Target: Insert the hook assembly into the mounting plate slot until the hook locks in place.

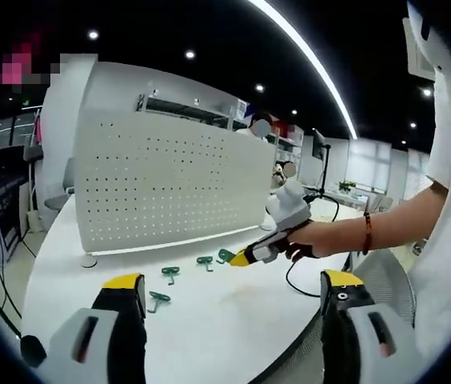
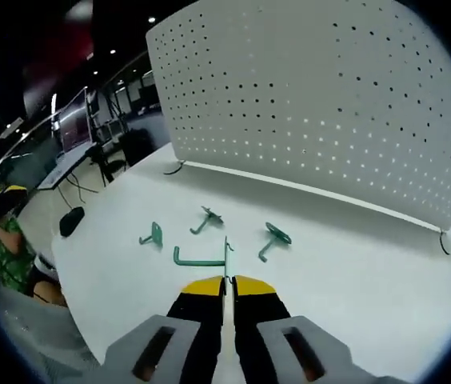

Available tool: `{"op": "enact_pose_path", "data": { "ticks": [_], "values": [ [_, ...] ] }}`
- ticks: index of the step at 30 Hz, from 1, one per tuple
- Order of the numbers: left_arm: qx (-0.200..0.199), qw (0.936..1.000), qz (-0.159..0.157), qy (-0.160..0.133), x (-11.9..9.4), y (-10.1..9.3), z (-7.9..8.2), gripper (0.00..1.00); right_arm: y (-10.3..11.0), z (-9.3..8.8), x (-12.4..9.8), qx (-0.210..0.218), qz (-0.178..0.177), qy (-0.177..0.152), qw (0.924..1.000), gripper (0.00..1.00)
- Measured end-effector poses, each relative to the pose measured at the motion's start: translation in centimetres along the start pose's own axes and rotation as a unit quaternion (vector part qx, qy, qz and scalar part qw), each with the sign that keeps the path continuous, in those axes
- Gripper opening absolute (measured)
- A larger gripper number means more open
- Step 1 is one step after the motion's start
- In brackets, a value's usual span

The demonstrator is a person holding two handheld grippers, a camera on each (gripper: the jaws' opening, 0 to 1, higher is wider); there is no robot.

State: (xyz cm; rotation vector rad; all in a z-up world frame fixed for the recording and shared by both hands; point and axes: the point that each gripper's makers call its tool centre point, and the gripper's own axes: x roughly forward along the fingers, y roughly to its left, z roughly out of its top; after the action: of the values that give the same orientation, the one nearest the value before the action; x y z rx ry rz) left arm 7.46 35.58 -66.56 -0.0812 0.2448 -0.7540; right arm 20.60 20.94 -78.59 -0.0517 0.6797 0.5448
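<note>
Four green hooks (image 2: 209, 218), one held, one white pegboard (image 2: 321, 104)

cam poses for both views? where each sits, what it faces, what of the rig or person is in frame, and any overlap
Left gripper view: rides the left gripper, fingers spread, facing the white pegboard across the table; the person's hand brings in the right gripper.
Right gripper view: rides the right gripper, fingers closed on a green hook, low over the table, facing the pegboard.
Shared: pegboard, table, loose green hooks.
</note>
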Motion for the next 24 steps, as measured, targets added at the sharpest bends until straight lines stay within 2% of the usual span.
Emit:
{"op": "enact_pose_path", "data": {
  "ticks": [3, 9, 13, 15, 20, 24],
  "values": [
    [-0.004, 1.0, 0.002, -0.006, 0.0, -0.4, 0.2, 0.93, 0.3, 0.0, -0.5, 0.001, 0.005, -0.006, 1.0, 0.02],
    [-0.01, 0.9999, 0.002, 0.005, 0.3, -1.5, -0.1, 0.91, 1.0, 0.5, -2.3, -0.002, 0.012, -0.032, 0.9994, 0.02],
    [-0.017, 0.9998, -0.002, 0.007, 0.4, -2.3, 0.0, 0.9, 1.4, 1.1, -4.0, 0.013, 0.015, -0.053, 0.9984, 0.02],
    [-0.018, 0.9998, -0.006, 0.008, 0.5, -2.7, 0.0, 0.89, 1.6, 1.7, -4.7, 0.001, 0.011, -0.07, 0.9975, 0.02],
    [-0.014, 0.9998, -0.011, 0.004, 0.9, -3.5, 0.4, 0.89, 2.4, 2.2, -6.4, 0.001, 0.015, -0.084, 0.9964, 0.02],
    [-0.027, 0.9995, -0.017, -0.001, 1.1, -4.2, 0.8, 0.88, 3.2, 2.7, -7.8, -0.012, 0.019, -0.097, 0.995, 0.02]
  ]
}}
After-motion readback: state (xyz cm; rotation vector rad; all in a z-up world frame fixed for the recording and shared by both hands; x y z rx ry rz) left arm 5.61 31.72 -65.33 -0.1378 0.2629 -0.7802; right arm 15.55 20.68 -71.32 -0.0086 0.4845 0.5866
